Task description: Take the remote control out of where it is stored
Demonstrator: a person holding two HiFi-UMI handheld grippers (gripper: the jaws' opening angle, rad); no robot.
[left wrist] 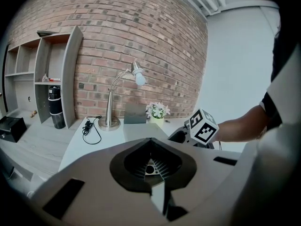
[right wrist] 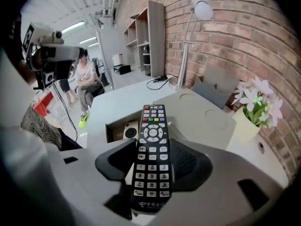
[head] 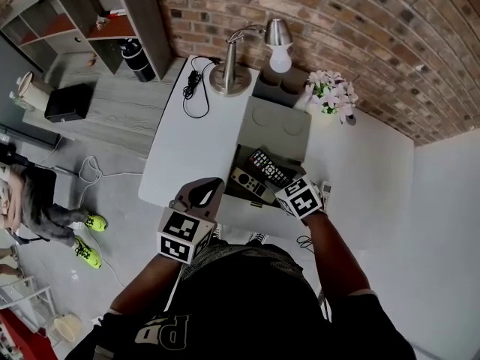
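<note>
A black remote control (right wrist: 151, 159) with white keys lies lengthwise between the jaws of my right gripper (right wrist: 151, 147), which is shut on it. In the head view that black remote (head: 268, 168) is held just over the open grey storage box (head: 276, 123) on the white desk, with the right gripper (head: 291, 190) at the box's near right corner. A second, grey remote (head: 250, 181) lies inside the compartment, seen as the grey remote (right wrist: 130, 132) in the right gripper view. My left gripper (head: 206, 192) hovers at the box's near left, shut and empty, its tips (left wrist: 150, 142) meeting.
A metal desk lamp (head: 229, 73), a black cable (head: 193, 88) and a pot of flowers (head: 330, 92) stand at the back of the white desk (head: 180, 148) against a brick wall. A person sits at the left (head: 30, 197). A black case (head: 69, 101) lies on the floor.
</note>
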